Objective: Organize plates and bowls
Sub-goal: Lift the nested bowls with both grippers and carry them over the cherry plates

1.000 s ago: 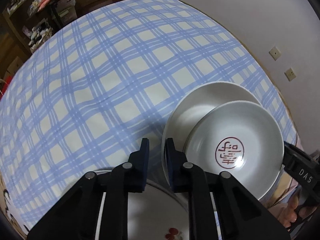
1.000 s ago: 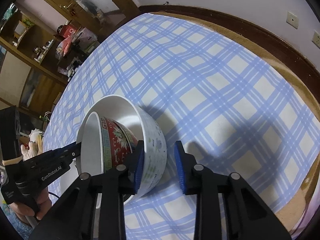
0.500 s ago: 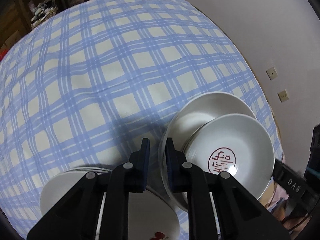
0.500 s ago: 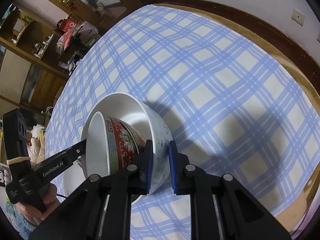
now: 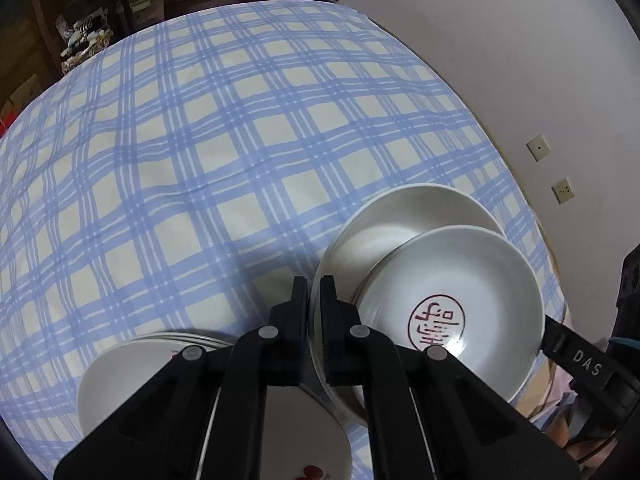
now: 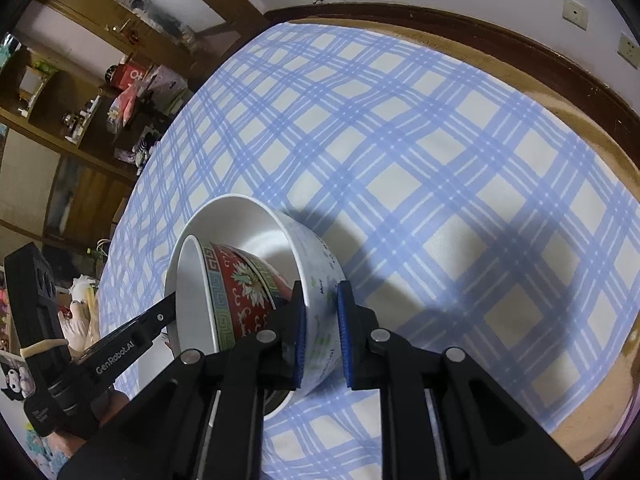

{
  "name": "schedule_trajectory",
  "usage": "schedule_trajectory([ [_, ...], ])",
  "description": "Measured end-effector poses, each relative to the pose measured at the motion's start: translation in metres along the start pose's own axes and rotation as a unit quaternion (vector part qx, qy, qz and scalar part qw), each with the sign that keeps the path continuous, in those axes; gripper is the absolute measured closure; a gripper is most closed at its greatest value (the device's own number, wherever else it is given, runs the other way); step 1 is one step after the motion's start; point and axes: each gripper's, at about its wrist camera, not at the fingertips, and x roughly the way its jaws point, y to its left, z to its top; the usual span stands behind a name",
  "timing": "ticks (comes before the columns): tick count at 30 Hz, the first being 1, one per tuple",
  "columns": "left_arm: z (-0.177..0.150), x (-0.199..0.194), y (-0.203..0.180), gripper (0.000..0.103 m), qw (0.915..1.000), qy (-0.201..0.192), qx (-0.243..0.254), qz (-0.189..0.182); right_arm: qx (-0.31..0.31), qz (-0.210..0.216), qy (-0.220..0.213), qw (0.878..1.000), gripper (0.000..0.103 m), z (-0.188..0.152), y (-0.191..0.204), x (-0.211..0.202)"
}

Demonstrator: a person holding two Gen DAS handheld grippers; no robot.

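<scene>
White bowl rim pinched by both tools; checked cloth beyond bare.

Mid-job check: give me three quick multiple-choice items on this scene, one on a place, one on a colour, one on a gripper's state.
1. Where is the red-patterned bowl?
A. Alone on the cloth
B. Tilted inside the large white bowl
C. Upside down on a shelf

2. What colours is the tablecloth?
A. Blue checks on cream
B. Green checks on white
C. Red checks on yellow

3. What is the right gripper doing?
A. Wide open above the table
B. Shut on a spoon
C. Shut on the large white bowl's wall

Key: B, it leans within the bigger bowl; A, blue bands cross cream squares; C, one pad sits inside the wall and one outside.
</scene>
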Motion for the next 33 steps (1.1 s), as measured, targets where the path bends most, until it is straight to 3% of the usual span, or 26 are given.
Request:
schedule_trajectory([
  [5, 0.001, -0.002, 0.003, 0.098, 0.9999, 0.009, -0.005, -0.008, -0.020, -0.015, -0.006, 1.000, 0.088, 0.002, 0.005, -0.002],
  [19, 0.001, -0.027, 0.007, 0.096, 0.9994, 0.007, -0.017, -0.030, -0.021, -0.002, -0.012, 1.000, 0.087, 0.005, 0.009, -0.018],
  [33, -0.005, -0.025, 0.012, 0.096, 0.9992, 0.014, -0.030, -0.021, -0.027, -0.001, -0.018, 0.999, 0.088, 0.002, 0.012, -0.016],
])
